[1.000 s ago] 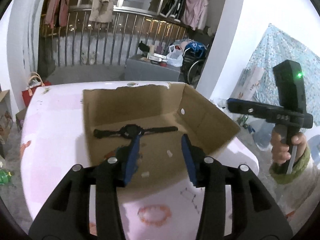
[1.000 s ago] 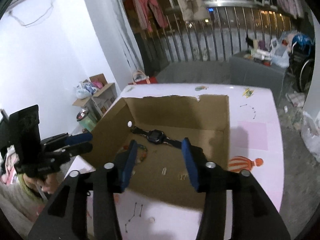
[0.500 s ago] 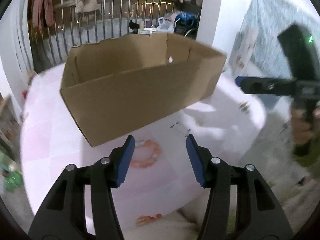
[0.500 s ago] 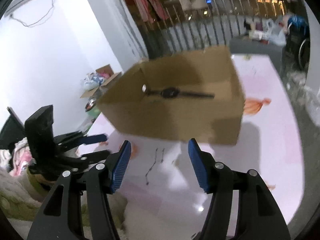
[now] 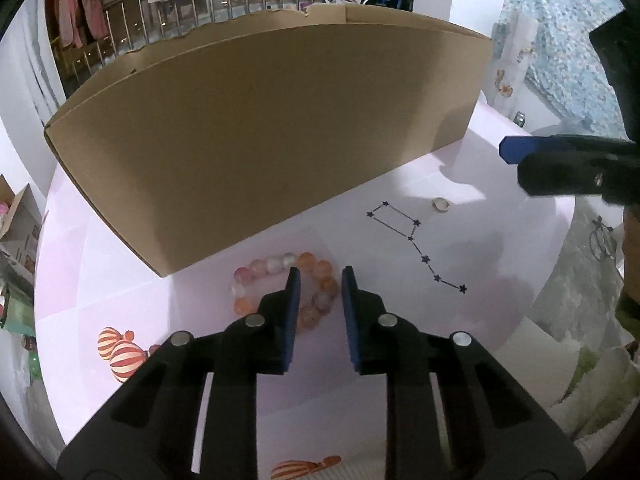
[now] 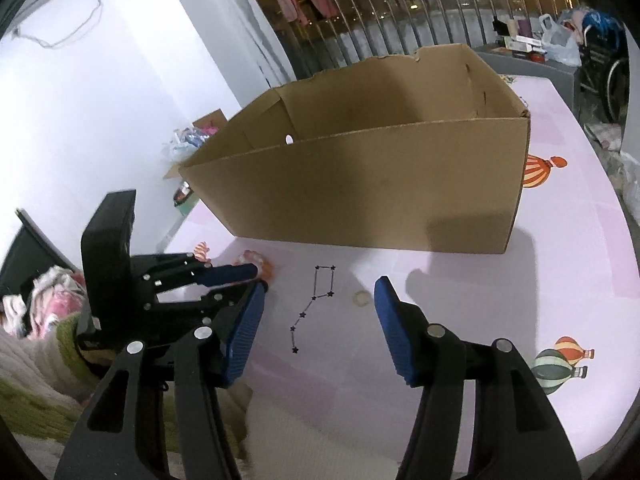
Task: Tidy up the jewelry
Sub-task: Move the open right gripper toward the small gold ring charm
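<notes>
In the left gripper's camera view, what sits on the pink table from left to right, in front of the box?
Striped balloon print → beaded bracelet, with the closing left gripper over its right side → star-line drawing → small ring → right gripper.

Both views are taken steeply downward and close over the pink tabletop (image 5: 132,280). The cardboard box (image 5: 264,140), upper frame, and the star drawing (image 6: 316,300) are shared.

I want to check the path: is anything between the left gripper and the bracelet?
Nothing visible is. The left gripper hangs right over the bracelet on the table, jaws closing around one side of the bead ring. The box stands behind it, apart.
</notes>
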Tool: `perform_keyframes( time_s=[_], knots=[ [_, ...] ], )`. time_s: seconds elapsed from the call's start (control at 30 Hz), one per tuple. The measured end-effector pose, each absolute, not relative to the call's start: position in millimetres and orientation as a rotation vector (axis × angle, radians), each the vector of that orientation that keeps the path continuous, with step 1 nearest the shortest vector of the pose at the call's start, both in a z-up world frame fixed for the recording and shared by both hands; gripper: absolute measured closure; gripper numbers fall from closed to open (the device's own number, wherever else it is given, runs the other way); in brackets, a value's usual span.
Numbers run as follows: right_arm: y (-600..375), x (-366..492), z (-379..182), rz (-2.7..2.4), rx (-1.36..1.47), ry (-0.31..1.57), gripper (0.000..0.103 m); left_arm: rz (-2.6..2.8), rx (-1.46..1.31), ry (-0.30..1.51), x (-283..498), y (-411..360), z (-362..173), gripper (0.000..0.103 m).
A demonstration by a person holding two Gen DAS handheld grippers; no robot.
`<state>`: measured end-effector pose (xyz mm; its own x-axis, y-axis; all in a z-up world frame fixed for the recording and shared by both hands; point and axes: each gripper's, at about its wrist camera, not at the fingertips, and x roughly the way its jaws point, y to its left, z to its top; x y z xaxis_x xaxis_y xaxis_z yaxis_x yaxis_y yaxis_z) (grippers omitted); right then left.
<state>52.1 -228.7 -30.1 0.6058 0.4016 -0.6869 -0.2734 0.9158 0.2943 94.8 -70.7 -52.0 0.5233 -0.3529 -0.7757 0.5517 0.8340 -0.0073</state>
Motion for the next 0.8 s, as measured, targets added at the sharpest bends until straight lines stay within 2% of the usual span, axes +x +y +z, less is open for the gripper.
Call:
perform_keyframes(
  time_s=[0.17,0.53,0.8],
  knots=[
    [-223,55,-36,0.375,0.108,0.839,0.052,-0.535,0.251,0.860,97,-70,-53,0.095],
    [-215,71,-61,0.318,-0.003,0.873,0.070,-0.523,0.214,0.864,102,-74,-49,0.095],
    [-215,68,-60,0.303,0.034,0.899,0.074,-0.520,0.203,0.868,102,-77,-49,0.095]
  ],
)
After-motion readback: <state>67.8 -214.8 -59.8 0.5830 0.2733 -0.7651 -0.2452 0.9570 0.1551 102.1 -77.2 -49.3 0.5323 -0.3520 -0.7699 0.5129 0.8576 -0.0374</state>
